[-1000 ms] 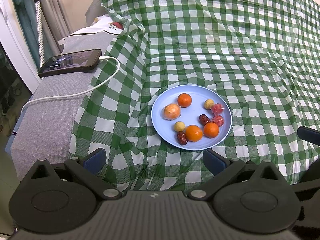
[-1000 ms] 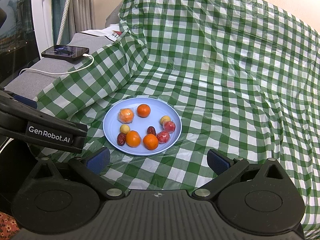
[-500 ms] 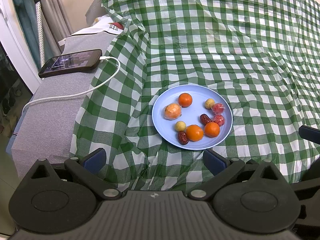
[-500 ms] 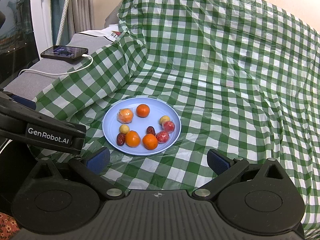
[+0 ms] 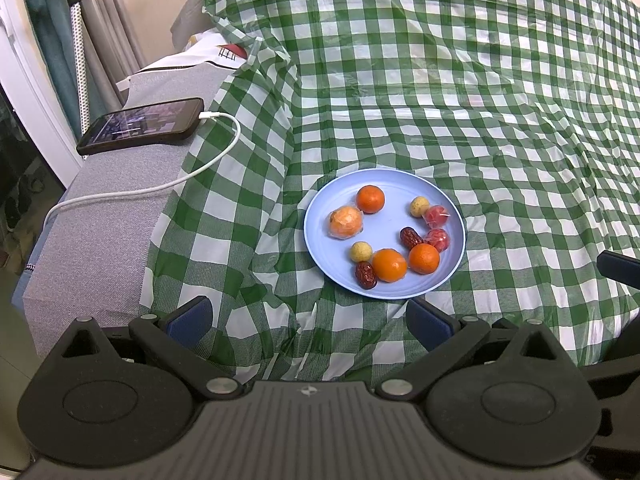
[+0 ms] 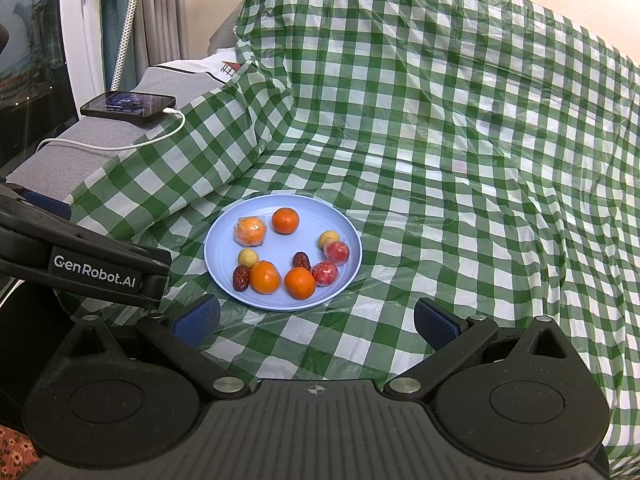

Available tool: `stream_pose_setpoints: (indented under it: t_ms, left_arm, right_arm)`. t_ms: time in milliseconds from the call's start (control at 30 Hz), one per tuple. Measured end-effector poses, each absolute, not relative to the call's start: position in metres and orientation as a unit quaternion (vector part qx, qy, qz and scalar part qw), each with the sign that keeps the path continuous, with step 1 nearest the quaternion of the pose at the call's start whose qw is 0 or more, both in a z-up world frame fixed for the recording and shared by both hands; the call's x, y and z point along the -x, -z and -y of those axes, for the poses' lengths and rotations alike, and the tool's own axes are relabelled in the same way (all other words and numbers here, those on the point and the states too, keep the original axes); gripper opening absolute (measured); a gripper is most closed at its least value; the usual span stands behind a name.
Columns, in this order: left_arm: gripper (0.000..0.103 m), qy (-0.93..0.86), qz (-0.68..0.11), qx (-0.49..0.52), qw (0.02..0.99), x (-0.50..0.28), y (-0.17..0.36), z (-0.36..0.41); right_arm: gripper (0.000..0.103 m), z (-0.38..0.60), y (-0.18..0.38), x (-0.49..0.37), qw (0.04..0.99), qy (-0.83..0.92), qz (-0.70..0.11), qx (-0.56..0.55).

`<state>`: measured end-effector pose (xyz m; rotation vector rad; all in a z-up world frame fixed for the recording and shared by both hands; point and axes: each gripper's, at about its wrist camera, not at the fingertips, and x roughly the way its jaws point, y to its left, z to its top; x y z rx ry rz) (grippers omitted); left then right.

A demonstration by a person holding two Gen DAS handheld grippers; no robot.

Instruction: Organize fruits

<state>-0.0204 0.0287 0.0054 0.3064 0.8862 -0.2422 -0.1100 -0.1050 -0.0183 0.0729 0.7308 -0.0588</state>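
A light blue plate (image 5: 320,216) (image 6: 218,248) lies on the green checked cloth and holds several small fruits: three bare oranges, among them one at the back (image 5: 370,199) (image 6: 285,220), a wrapped orange (image 5: 345,222) (image 6: 250,231), two wrapped red fruits (image 5: 437,216) (image 6: 337,252), two dark red dates (image 5: 365,274) (image 6: 241,277) and two small yellow balls (image 5: 360,251) (image 6: 248,257). My left gripper (image 5: 310,322) hangs open just short of the plate's near rim, nothing between its fingers. My right gripper (image 6: 318,322) is open too, just below the plate.
A black phone (image 5: 142,125) (image 6: 128,107) on a white charging cable (image 5: 160,188) rests on the grey armrest (image 5: 92,240) at the left. The checked cloth (image 6: 460,140) rises over the backrest behind the plate. Curtains and a window stand at far left.
Both views have drifted slightly, so the plate sits a touch further right in the left wrist view and further left in the right wrist view. Nothing was grasped or moved.
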Motion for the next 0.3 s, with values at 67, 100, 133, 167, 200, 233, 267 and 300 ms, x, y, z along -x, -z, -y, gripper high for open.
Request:
stream_pose_setpoints:
  t_ms: [67,100,133,167,200,233,267,300]
  left_arm:
    - [0.103,0.117,-0.427,-0.146,0.885,0.0202,-0.0051,-0.0295]
    - [0.103,0.118,-0.427,-0.145,0.885,0.0204,-0.005,-0.0299]
    - [0.103,0.118,-0.426,-0.146,0.885,0.0209,-0.0049,-0.0294]
    - [0.103,0.119,-0.425,-0.147,0.885,0.0215,-0.005,-0.0288]
    - [0.103,0.12,-0.424,-0.148,0.886,0.022,-0.0051,-0.0292]
    - [0.103,0.12,-0.423,-0.149,0.886,0.0222,-0.0052,-0.0277]
    - [0.103,0.12,-0.423,-0.151,0.885,0.0221,-0.0051,-0.0274]
    - [0.103,0.119,-0.424,-0.151,0.885,0.022,-0.005,-0.0271]
  right_arm:
    - [0.102,0.1055,0.0186,0.1098,0.933,0.029,-0.357,-0.036]
    - [0.102,0.1054,0.0186,0.1098,0.933,0.029,-0.357,-0.036]
    - [0.102,0.1053,0.0187,0.1098,0.933,0.029,-0.357,-0.036]
    - [0.102,0.1057,0.0187,0.1099,0.933,0.029,-0.357,-0.036]
    - [0.102,0.1056,0.0188,0.1099,0.933,0.029,-0.357,-0.036]
    - [0.102,0.1057,0.0188,0.11,0.933,0.028,-0.357,-0.036]
    - [0.102,0.1064,0.0187,0.1101,0.933,0.028,-0.357,-0.036]
    - [0.102,0.1063,0.0187,0.1101,0.933,0.028,-0.357,-0.036]
